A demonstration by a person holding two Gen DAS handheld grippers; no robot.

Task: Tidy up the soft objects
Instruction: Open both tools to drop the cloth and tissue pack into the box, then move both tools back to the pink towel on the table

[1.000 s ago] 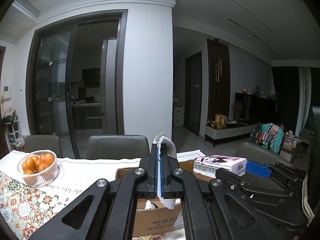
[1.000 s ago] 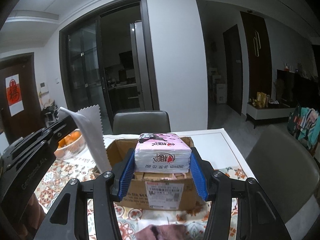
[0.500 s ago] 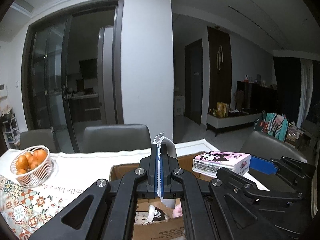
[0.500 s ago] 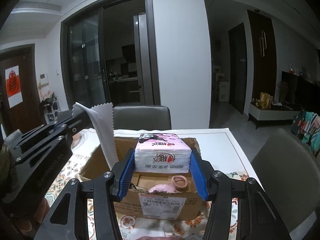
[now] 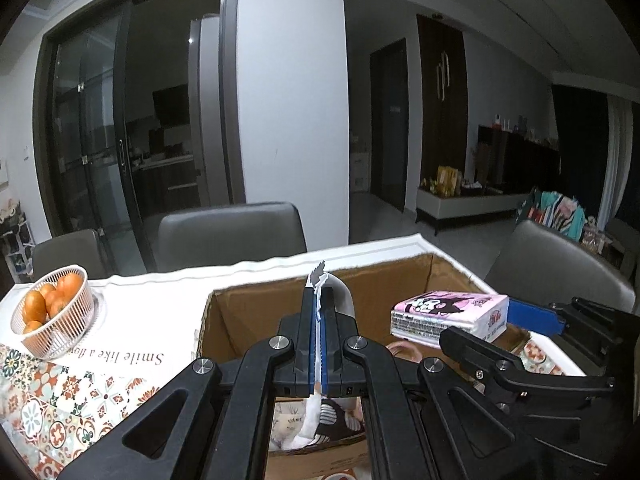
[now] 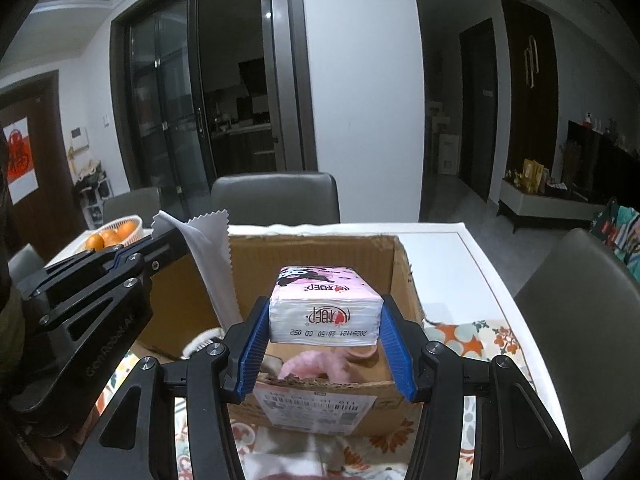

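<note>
An open cardboard box (image 5: 256, 312) (image 6: 404, 276) stands on the table with soft items inside, among them a pink fluffy one (image 6: 316, 362). My left gripper (image 5: 319, 300) (image 6: 176, 236) is shut on a thin grey cloth (image 5: 340, 296) (image 6: 214, 264), which hangs over the box's left side. My right gripper (image 6: 325, 312) (image 5: 516, 316) is shut on a pink tissue pack (image 6: 324, 304) (image 5: 448, 316) and holds it above the box's near right part.
A white basket of oranges (image 5: 54, 316) (image 6: 114, 236) sits at the table's far left. Grey chairs (image 5: 230, 236) (image 6: 576, 304) stand behind and to the right of the table. A patterned tablecloth (image 5: 72, 404) covers the near part of the table.
Both grippers have moved forward and down over the box with their loads. The box interior now shows more fully in both views.
</note>
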